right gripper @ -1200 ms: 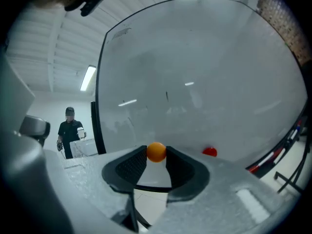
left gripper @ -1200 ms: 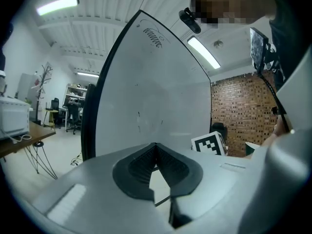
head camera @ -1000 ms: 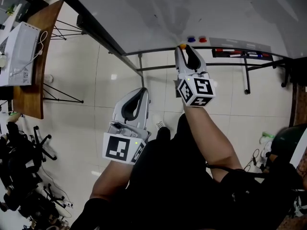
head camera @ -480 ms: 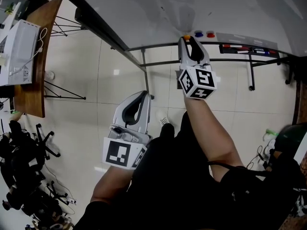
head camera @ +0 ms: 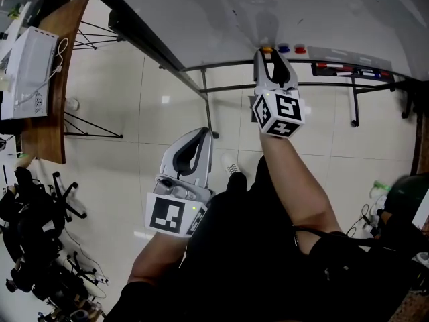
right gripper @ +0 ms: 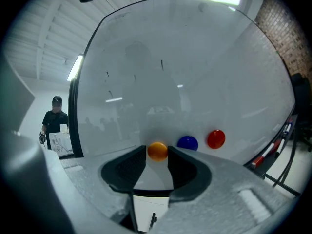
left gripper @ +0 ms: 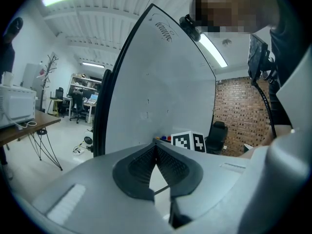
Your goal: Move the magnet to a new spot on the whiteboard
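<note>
The right claw was held up against the lower edge of the whiteboard, pointing almost level at its face. Its jaws stood wide and had just been opening, with the orange magnet sitting between their tips, flat on the whiteboard. The gap between the jaws was about as broad as the magnet, and whether the tips pressed on it could not be told for sure; they looked slack around it. Along the same lower part of the whiteboard, a blue magnet sat just beside the orange one, on its right in the right gripper view, and a red magnet sat just beyond the blue one, the three in a loose row. Farther along the whiteboard's bottom edge, markers lay in its tray.

The left claw hung well back from the whiteboard, over the tiled floor, near the person's knee. Its jaws were pressed together at the tips with nothing between them, and it faced the whiteboard's dark side edge.

Off to the whiteboard's left in the head view, a white microwave stood on a wooden surface. In the right gripper view a person in dark clothes stood past the whiteboard's left edge
</note>
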